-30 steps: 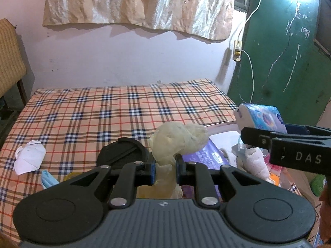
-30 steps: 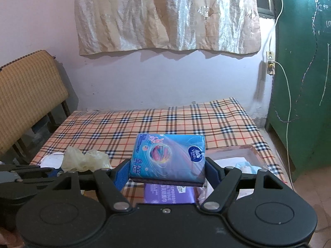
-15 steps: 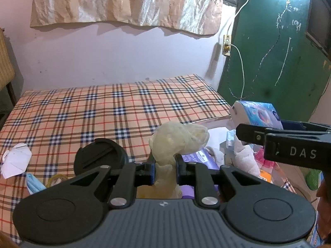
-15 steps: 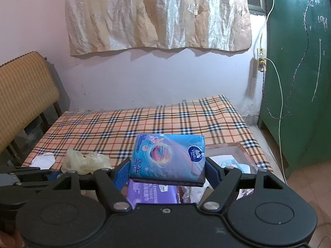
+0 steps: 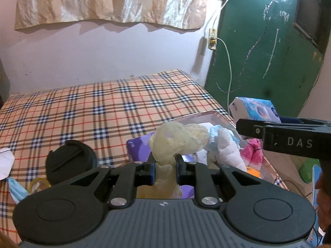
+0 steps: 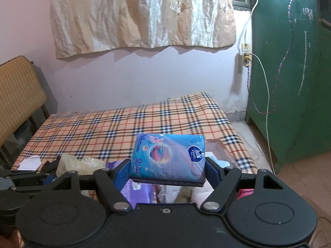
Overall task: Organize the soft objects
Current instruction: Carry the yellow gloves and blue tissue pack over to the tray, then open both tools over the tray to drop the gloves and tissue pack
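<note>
My left gripper (image 5: 165,170) is shut on a crumpled pale yellow glove (image 5: 178,138), which bulges above the jaws. My right gripper (image 6: 167,174) is shut on a blue tissue pack (image 6: 168,158), held flat between wide-set pads; the same tissue pack (image 5: 254,111) shows at the right of the left wrist view. Both hang over a clear pink-rimmed box (image 5: 223,116) at the bed's right edge. The box holds a purple pack (image 5: 136,146), a white cloth (image 5: 227,148), a pink cloth (image 5: 251,150) and light blue items. The glove (image 6: 76,163) also appears left of the right gripper.
The checked bed sheet (image 5: 93,111) carries a black round lid (image 5: 70,161), a white mask (image 5: 5,163) and a blue mask (image 5: 17,192) at the left. A woven chair (image 6: 18,95) stands left of the bed. A green door (image 6: 289,82) and a hanging cable (image 6: 266,103) are on the right.
Both grippers have moved right across the bed toward the box, still holding the glove and the tissue pack. The box contents now sit closer beneath them.
</note>
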`<state>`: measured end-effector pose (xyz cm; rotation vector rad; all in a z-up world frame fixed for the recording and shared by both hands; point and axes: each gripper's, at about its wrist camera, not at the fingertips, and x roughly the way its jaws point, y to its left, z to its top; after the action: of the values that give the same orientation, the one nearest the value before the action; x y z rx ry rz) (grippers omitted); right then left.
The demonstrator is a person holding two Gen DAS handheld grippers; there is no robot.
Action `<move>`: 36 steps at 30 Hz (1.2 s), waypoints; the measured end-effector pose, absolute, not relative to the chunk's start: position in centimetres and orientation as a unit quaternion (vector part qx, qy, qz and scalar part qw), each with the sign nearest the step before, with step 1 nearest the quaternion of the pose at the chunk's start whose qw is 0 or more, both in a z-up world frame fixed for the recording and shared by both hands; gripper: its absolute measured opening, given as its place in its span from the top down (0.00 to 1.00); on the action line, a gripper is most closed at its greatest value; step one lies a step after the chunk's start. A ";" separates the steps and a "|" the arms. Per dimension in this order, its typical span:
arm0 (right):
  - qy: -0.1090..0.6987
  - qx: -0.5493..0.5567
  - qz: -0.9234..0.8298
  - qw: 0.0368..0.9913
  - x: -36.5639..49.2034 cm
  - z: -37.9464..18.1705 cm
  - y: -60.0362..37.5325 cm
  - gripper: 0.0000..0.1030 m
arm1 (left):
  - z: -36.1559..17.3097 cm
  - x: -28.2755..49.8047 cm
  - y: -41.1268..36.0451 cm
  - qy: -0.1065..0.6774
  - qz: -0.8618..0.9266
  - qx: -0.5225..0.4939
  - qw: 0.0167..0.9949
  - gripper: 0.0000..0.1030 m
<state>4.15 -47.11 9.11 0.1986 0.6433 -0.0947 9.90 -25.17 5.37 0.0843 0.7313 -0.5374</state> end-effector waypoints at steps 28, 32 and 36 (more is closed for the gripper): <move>0.341 0.124 -0.104 0.926 2.7 5.7 -54.5 0.14 | 2.4 10.8 -32.3 0.369 -0.310 0.055 0.875 0.80; 0.346 0.132 -0.105 0.923 2.4 4.8 -55.0 0.14 | 2.1 11.7 -33.0 0.369 -0.307 0.053 0.876 0.80; 0.353 0.138 -0.106 0.919 2.2 4.0 -55.3 0.14 | 1.8 12.7 -33.8 0.369 -0.304 0.054 0.877 0.80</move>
<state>2.17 -55.31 3.95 0.2831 0.7262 -0.2186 12.68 -33.77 1.82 0.1121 0.7697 -0.6335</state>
